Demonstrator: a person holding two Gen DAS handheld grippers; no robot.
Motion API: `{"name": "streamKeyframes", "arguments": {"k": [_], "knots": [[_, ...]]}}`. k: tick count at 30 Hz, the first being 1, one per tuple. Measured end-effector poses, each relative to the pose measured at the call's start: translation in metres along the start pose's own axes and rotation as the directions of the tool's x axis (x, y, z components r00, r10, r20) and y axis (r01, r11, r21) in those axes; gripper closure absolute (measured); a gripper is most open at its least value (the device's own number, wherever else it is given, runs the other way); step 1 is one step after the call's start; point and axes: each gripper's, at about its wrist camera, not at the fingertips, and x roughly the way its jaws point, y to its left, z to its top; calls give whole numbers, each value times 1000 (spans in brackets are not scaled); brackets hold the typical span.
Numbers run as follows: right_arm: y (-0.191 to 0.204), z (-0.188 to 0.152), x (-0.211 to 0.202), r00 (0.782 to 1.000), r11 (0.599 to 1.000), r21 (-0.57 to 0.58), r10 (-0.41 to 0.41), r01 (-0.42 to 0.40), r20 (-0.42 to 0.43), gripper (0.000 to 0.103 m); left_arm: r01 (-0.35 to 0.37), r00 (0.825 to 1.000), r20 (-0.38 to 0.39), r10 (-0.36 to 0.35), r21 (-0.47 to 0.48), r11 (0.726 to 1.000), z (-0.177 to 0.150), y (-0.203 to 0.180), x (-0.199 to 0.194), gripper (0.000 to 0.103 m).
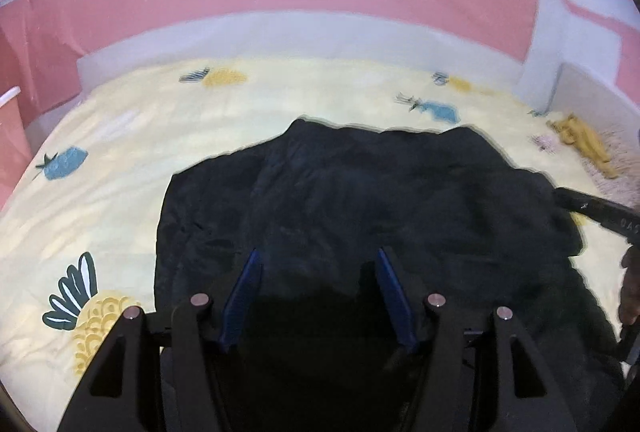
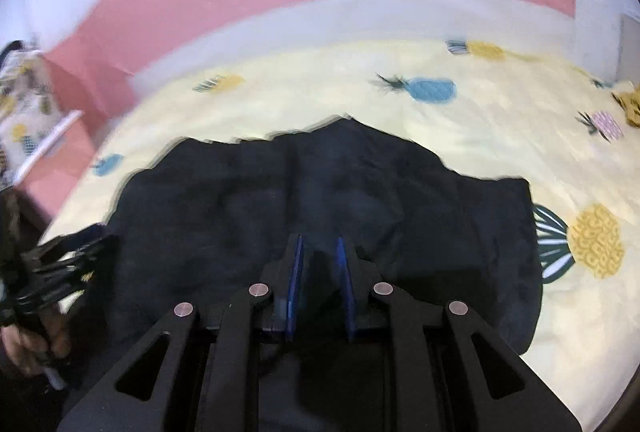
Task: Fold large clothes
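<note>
Mid-fold: my left tongs [image 1: 318, 264] gape empty over the dark garment [image 1: 360, 200]; right tongs [image 2: 319, 252], nearly shut, seem empty; next, grip near hem.

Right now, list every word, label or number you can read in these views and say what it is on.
Faint pale characters on the right gripper body, at the left wrist view's right edge: too blurred to read.
Black garment: no text visible.
Pineapple-print bedsheet: pictures only, no words.
</note>
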Motion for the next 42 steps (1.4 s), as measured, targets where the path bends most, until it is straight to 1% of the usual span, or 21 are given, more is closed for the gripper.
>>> {"name": "streamKeyframes", "arguments": {"k": [1, 3, 6, 7, 8, 10, 13, 16, 19, 22, 23, 25, 27, 29, 31, 32, 34, 35, 38, 42], "knots": [[10, -4, -3, 1000, 999, -26, 27, -27, 0, 85, 23, 1000, 1, -23, 5, 1000, -3, -4, -4, 41], [24, -13, 2, 998, 996, -65, 56, -58, -31, 85, 39, 999, -22, -38, 17, 999, -10, -11, -1, 41], [33, -31, 30, 993, 994, -100, 33, -45, -114, 85, 33, 996, -78, -31, 34, 999, -24, -17, 20, 40], [32, -37, 41, 990, 994, -104, 22, -37, -140, 85, 30, 996, -81, -27, 40, 999, -28, -18, 25, 40], [32, -41, 48, 989, 994, -108, 15, -31, -145, 85, 26, 997, -78, -23, 46, 999, -27, -19, 28, 40], [30, -46, 53, 991, 994, -110, 2, -17, -134, 85, 24, 997, -77, -20, 48, 999, -28, -20, 31, 40], [31, -50, 60, 990, 994, -113, -20, 4, -143, 85, 22, 996, -84, -17, 50, 999, -29, -22, 34, 40], [30, -51, 67, 989, 995, -104, -15, 0, -147, 85, 32, 995, -91, -28, 37, 999, -33, -21, 36, 39], [25, -49, 67, 988, 997, -82, 2, -15, -156, 85, 31, 995, -97, -27, 37, 999, -32, -22, 35, 39], [27, -47, 57, 986, 997, -83, -16, 3, -164, 85, 29, 994, -108, -26, 26, 999, -30, -22, 28, 39], [26, -46, 53, 988, 997, -82, -21, 8, -155, 85, 35, 994, -105, -34, 11, 999, -30, -21, 21, 40], [30, -46, 29, 996, 996, -88, -29, 21, -88, 85, 43, 996, -83, -43, -6, 999, -30, -20, 6, 40], [34, -47, 12, 999, 996, -88, -13, 9, -52, 85, 57, 997, -53, -58, -16, 998, -31, -21, -9, 40], [37, -51, 2, 999, 996, -84, 13, -17, -38, 85, 83, 996, -38, -83, -18, 996, -34, -27, -17, 40], [44, -57, 8, 997, 995, -94, 31, -37, -65, 85, 99, 994, -53, -99, -1, 995, -38, -34, -12, 40], [46, -60, 14, 996, 994, -99, 34, -42, -81, 85, 90, 993, -74, -89, 6, 996, -41, -36, -3, 40], [43, -69, 38, 988, 995, -100, 12, -28, -157, 85, 61, 989, -136, -60, 3, 998, -50, -39, 16, 40], [40, -70, 46, 984, 995, -95, 13, -30, -175, 85, 58, 989, -140, -56, 7, 998, -53, -39, 21, 40], [28, -73, 58, 982, 997, -48, 53, -63, -181, 85, 61, 989, -135, -59, 7, 998, -55, -37, 24, 40], [28, -73, 61, 981, 996, -62, 43, -56, -190, 85, 63, 989, -135, -61, 8, 998, -56, -36, 26, 40]]}}
